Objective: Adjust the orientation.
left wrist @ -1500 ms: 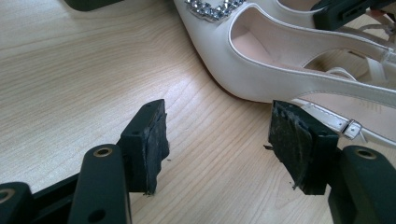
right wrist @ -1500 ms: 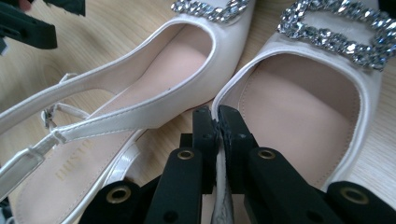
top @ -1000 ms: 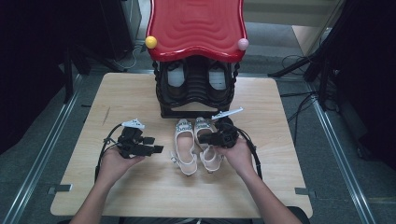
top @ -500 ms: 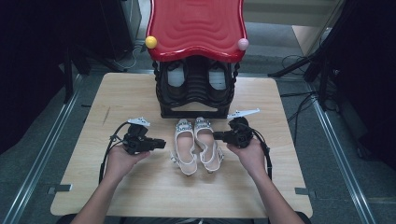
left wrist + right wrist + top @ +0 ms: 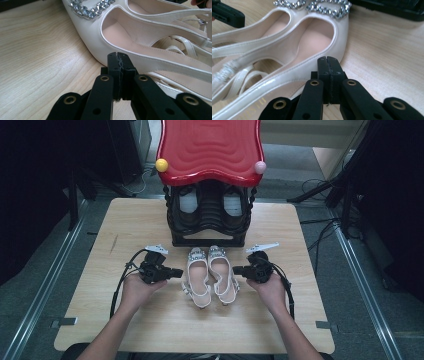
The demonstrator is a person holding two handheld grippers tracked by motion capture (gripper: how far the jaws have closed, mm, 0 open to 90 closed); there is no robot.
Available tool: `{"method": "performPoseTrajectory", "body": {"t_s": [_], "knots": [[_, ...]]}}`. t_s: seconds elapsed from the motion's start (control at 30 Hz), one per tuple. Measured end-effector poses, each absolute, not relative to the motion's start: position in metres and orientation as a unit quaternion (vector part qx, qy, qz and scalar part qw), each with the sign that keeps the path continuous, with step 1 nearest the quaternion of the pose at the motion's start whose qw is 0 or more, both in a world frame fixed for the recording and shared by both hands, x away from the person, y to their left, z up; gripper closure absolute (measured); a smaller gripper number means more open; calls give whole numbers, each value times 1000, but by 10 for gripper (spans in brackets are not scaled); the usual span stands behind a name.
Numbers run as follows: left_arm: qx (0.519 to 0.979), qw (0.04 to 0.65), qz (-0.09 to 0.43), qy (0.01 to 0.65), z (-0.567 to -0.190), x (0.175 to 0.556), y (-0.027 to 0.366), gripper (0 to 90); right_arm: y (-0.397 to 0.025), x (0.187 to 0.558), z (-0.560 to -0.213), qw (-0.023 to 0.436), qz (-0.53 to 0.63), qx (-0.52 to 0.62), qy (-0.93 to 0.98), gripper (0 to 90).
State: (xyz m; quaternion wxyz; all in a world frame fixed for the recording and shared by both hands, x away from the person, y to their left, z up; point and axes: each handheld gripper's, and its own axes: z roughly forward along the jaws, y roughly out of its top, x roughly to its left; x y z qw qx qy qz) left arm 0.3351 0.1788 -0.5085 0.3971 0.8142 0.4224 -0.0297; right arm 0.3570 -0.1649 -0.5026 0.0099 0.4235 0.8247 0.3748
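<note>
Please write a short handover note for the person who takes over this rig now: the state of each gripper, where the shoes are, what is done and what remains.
Left gripper: jaws shut, empty, just left of the left shoe.
Right gripper: jaws shut, empty, just right of the right shoe.
Both white shoes lie side by side on the table, toes toward the black shoe rack.
Done: no shoe gripped.
Left: probably open the jaws, grip the shoes and put them on the rack.

Right tool (image 5: pixel 236 269) now lies off the right sandal (image 5: pixel 222 279), beside it; left tool (image 5: pixel 178 271) sits nearer the left sandal (image 5: pixel 196 282).
</note>
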Motion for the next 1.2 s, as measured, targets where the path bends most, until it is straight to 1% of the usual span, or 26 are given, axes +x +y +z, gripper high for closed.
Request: {"method": "performPoseTrajectory", "body": {"t_s": [0.13, 0.3, 0.5, 1.2], "knots": [[817, 390, -37, 424, -515, 339, 173, 889, -163, 356, -508, 19, 370, 424, 827, 900], [822, 384, -38, 419, -519, 339, 165, 883, -164, 357, -513, 10, 375, 428, 822, 900], [821, 387, -49, 418, -520, 339, 166, 889, -162, 356, -513, 9, 376, 431, 820, 900], [817, 392, -60, 418, -524, 334, 155, 900, -162, 355, -514, 8, 378, 425, 822, 900]]}}
